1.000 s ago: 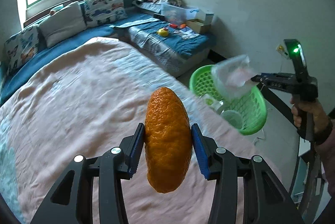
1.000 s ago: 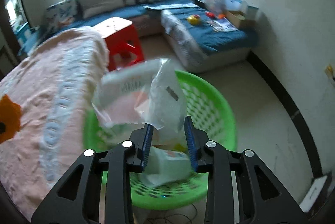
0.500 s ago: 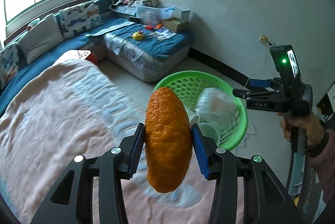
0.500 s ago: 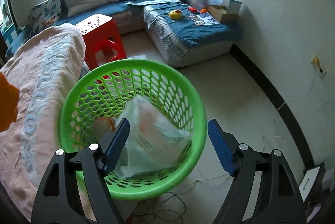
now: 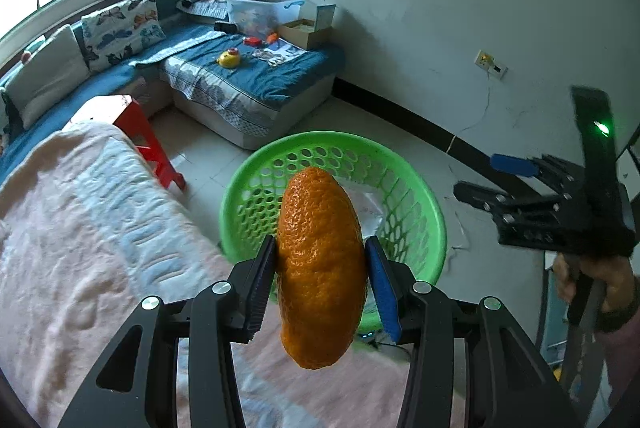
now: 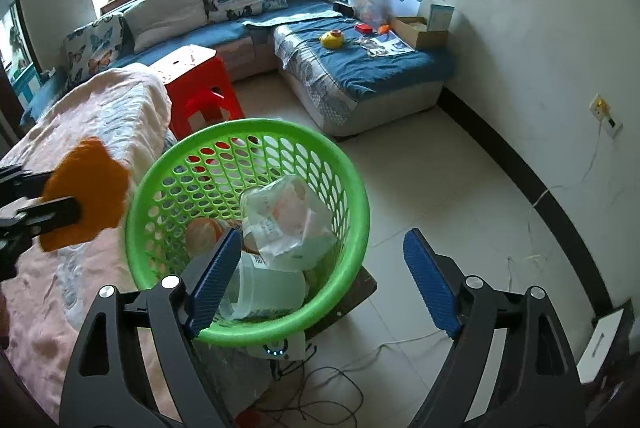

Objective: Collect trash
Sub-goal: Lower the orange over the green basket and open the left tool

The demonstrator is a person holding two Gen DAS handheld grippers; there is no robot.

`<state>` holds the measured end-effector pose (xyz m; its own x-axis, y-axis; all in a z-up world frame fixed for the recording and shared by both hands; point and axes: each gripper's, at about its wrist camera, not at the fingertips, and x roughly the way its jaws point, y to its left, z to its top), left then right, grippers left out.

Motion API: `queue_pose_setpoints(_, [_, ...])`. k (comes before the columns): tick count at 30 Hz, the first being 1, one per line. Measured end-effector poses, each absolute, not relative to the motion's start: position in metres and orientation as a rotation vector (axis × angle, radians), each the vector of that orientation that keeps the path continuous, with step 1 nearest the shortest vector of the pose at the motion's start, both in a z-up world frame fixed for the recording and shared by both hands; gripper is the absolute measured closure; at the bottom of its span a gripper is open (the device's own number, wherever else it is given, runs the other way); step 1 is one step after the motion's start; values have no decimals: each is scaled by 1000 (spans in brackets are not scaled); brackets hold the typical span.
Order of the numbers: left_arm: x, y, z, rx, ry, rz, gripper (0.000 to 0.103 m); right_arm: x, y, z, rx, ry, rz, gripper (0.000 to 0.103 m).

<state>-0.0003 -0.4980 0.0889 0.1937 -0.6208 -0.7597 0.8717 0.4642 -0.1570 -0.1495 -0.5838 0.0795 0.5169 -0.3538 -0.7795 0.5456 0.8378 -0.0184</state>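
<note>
My left gripper (image 5: 320,280) is shut on a piece of orange peel (image 5: 320,260) and holds it in the air at the near rim of the green basket (image 5: 420,203). The peel (image 6: 86,193) and left gripper also show at the left of the right wrist view. My right gripper (image 6: 320,276) is open and empty above the basket's (image 6: 352,179) right side. A clear plastic bag (image 6: 288,220) lies inside the basket on a plastic container (image 6: 268,288).
The pink blanket of the bed (image 5: 80,236) is left of the basket. A red stool (image 6: 200,83) stands behind it. A blue sofa (image 6: 360,67) with toys and boxes runs along the far wall. Cables (image 6: 320,388) lie on the tiled floor.
My right gripper opened and let the plastic bag fall into the basket, then drew back. My left gripper carried the orange peel right, from over the bed to the basket's rim.
</note>
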Motion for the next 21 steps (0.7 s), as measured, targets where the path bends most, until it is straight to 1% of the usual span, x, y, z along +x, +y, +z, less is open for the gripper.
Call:
queue_pose_setpoints(6, [-7,-517,82,353,876,-1083,56,-163,-584,85,252,853,-536,19])
queue_pose_setpoints(12, [-11,-530,79,363,864,-1083,49,-169,-581,83,268,847,-526,19])
queue_pose_setpoints(17, [-16,-529,86,343,837,-1100,34,-172,-575,80,281,848,-509,19])
queue_pose_setpoints(21, [-23,-521,93,352,806,-1084,27,-175,-566,81,291,837,-492,19])
